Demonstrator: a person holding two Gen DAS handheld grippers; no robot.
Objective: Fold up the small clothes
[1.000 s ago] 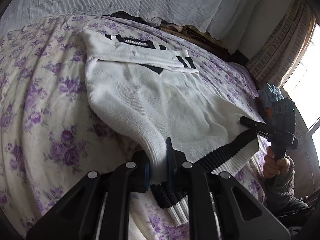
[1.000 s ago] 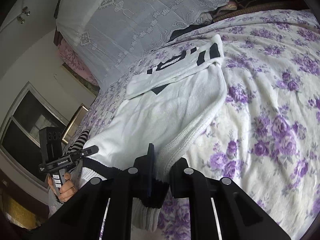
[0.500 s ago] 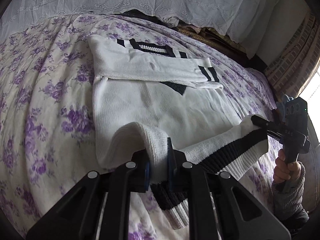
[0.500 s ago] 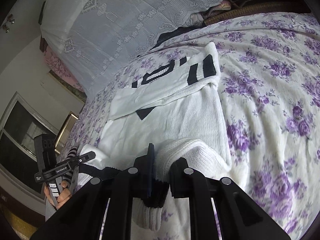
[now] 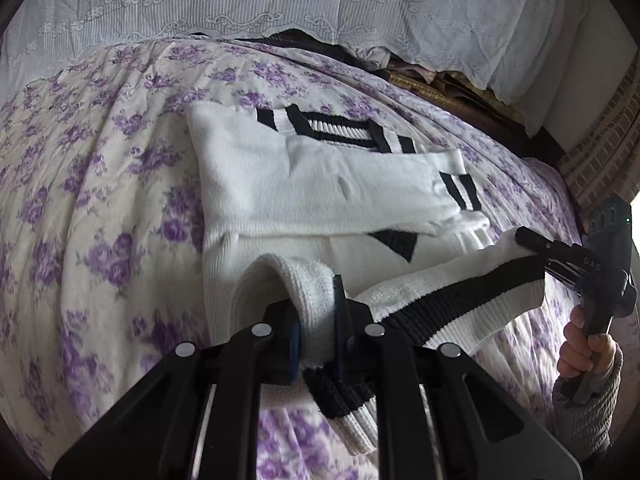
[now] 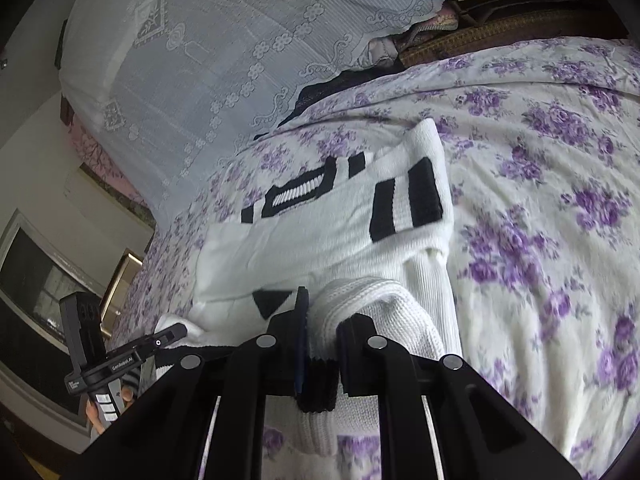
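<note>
Between left gripper (image 5: pixel 316 320) fingers, sweater (image 5: pixel 320 200) hem hidden

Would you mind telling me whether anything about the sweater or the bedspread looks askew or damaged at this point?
Nothing stands out. The white sweater lies on the floral bedspread with a sleeve folded across its chest, and its black-banded hem is lifted evenly between the left hand-held gripper and the right hand-held gripper. No tears or stains show.

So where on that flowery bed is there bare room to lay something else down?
Bare bedspread lies left of the white sweater, and more to its right. Crowded: the sweater's middle strip and the bed's far edge below the lace curtain.
</note>
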